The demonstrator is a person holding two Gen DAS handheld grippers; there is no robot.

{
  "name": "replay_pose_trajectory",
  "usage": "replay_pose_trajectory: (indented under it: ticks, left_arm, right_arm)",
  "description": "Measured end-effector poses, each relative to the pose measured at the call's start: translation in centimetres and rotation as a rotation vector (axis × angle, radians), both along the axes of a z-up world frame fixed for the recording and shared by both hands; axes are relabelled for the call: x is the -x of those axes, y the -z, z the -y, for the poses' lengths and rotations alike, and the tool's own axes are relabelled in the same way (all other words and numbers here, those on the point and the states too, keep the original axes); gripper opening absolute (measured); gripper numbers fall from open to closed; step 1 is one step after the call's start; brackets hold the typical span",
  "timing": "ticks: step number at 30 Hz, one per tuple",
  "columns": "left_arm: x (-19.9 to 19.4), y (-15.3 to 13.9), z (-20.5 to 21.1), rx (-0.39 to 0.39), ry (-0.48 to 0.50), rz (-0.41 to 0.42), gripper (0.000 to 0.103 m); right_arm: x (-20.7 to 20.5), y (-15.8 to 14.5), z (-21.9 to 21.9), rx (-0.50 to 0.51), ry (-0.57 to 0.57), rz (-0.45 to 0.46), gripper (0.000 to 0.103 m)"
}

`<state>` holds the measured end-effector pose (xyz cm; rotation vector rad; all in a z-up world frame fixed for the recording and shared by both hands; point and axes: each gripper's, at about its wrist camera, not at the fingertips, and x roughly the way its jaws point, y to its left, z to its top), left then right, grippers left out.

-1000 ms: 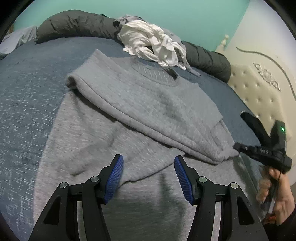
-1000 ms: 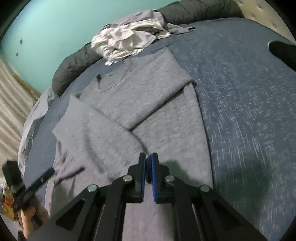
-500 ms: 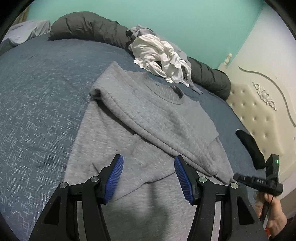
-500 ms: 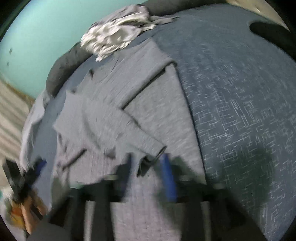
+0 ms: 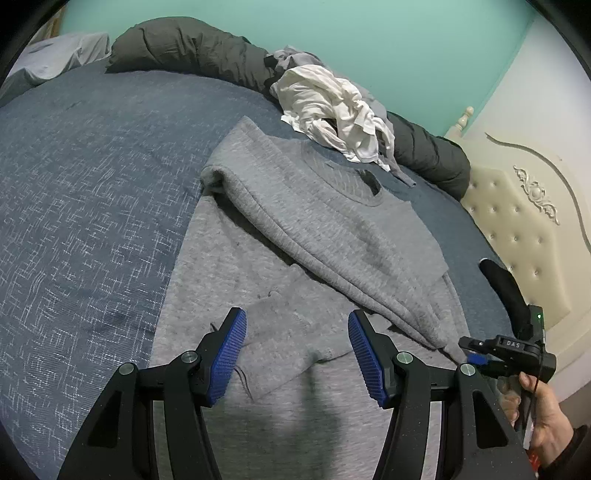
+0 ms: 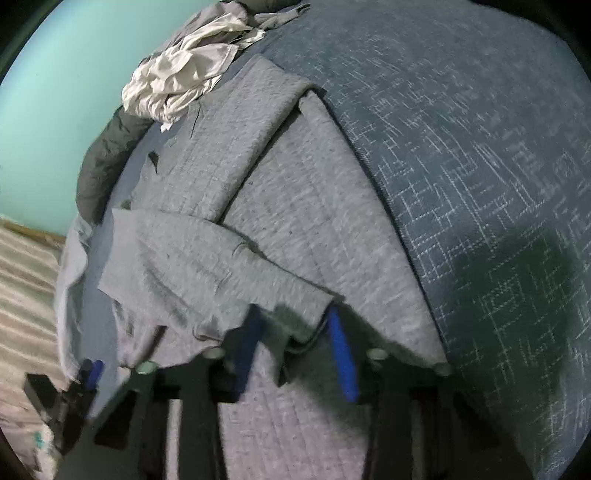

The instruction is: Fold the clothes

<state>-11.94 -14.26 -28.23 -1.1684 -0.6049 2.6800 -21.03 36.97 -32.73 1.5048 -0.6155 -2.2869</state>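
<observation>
My left gripper [image 5: 297,354] is spread wide with nothing between its blue pads [image 5: 227,356], hovering above the lower part of the grey sweatshirt [image 5: 314,221]. My right gripper [image 6: 295,354] is also spread apart, its blue pads either side of the sleeve cuff [image 6: 295,295] without pinching it; the view there is blurred, so I cannot tell whether a pad touches the cloth. In the left wrist view my right gripper [image 5: 508,350] shows near the right edge of the bed, held in my right hand [image 5: 543,417], just past the end of the other sleeve.

The sweatshirt lies spread on the blue-grey bedspread [image 5: 85,192], its neckline toward the far side of the bed. One side of it is folded inward over the body, making a thick rolled edge, and a sleeve lies slantwise across the front down toward the hem.

Beyond the neckline a crumpled white garment [image 5: 328,107] sits in a heap, touching the sweatshirt's upper edge, with some pale grey cloth [image 5: 295,55] behind it. A dark padded quilt [image 5: 192,51] is bunched along the far edge of the bed against the turquoise wall [image 5: 332,26]. At the right a cream tufted headboard [image 5: 517,221] stands, and a black item [image 5: 502,284] lies on the bed near it; I cannot tell what it is.
</observation>
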Motion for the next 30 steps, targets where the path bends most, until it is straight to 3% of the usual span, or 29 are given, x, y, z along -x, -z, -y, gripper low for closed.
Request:
replay_pose_trajectory:
  ticks: [3, 7, 14, 25, 30]
  left_arm:
    - [0.0, 0.0, 0.2, 0.001, -0.002, 0.001, 0.062]
    - [0.1, 0.1, 0.8, -0.001, -0.014, 0.003, 0.062]
    - [0.1, 0.2, 2.3, -0.011, -0.047, 0.01, 0.062]
    - [4.3, 0.1, 5.2, 0.069, -0.092, 0.026, 0.062]
    - [8.4, 1.2, 5.8, 0.154, -0.099, 0.07, 0.061]
  right_arm:
    - [-0.1, -0.5, 0.1, -0.003, 0.001, -0.023, 0.005]
    - [-0.2, -1.3, 0.3, -0.007, 0.001, -0.054, 0.004]
    - [-0.6, -6.5, -1.9, -0.015, -0.001, -0.166, 0.004]
    - [0.3, -3.9, -5.7, -0.062, 0.099, -0.123, 0.004]
    - [0.8, -3.4, -6.1, -0.075, 0.088, -0.131, 0.004]
